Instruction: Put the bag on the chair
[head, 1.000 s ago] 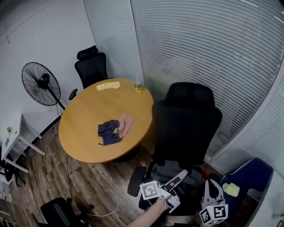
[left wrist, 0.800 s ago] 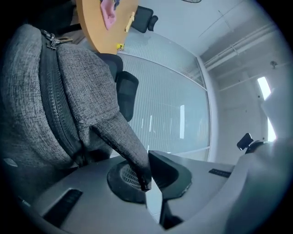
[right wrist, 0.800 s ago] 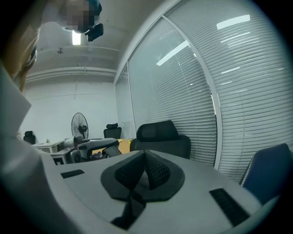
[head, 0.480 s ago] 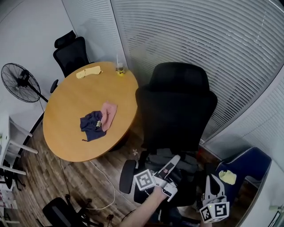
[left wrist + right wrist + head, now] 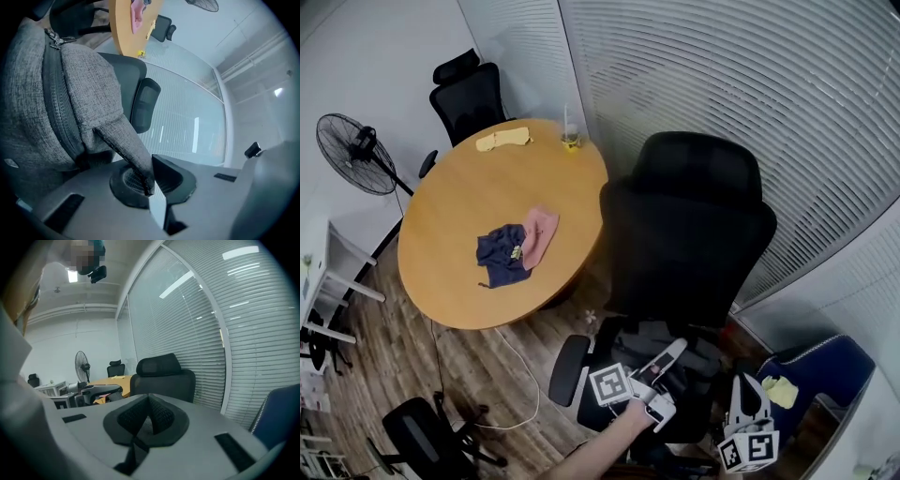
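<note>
The round wooden worktop (image 5: 459, 244) stands left of the black high-backed office chair (image 5: 694, 234). The grey fabric backpack (image 5: 649, 336) is at that chair's seat. The left tool (image 5: 675, 352) is clamped on its grey fabric strap (image 5: 123, 145). Just right of the seat, the right tool (image 5: 149, 401) has its jaws pressed together, with nothing seen between them.
</note>
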A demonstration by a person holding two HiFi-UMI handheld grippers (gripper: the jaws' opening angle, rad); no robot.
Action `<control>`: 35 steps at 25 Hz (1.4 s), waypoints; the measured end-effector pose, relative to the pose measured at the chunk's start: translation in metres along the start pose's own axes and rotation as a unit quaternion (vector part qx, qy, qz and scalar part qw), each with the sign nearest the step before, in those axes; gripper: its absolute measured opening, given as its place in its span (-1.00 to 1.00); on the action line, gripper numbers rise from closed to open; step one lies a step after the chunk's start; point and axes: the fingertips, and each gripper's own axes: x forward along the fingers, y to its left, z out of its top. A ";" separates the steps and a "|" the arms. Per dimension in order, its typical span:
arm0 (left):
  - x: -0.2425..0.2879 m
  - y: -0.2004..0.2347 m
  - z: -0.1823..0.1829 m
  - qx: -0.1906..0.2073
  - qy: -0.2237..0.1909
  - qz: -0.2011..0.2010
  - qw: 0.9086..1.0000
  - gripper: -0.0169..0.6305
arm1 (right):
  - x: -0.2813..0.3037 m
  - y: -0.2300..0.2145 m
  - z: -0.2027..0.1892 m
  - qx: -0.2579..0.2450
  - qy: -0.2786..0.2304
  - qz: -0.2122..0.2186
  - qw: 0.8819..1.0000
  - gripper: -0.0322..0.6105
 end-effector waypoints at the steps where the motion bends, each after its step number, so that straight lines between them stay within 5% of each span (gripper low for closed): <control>1: 0.001 0.004 0.001 -0.001 -0.001 0.002 1.000 -0.85 | 0.004 -0.002 0.000 -0.008 0.001 0.003 1.000 -0.86; 19: 0.031 0.018 0.030 -0.055 -0.063 -0.019 0.996 -0.85 | 0.048 -0.027 0.002 -0.005 -0.010 0.019 1.000 -0.87; 25: 0.039 0.042 0.036 -0.045 -0.054 0.015 0.997 -0.85 | 0.051 -0.032 0.005 -0.017 -0.004 0.020 1.000 -0.86; 35: 0.056 0.052 0.074 -0.017 -0.072 0.013 0.997 -0.85 | 0.056 -0.041 -0.010 -0.011 0.023 0.024 0.999 -0.87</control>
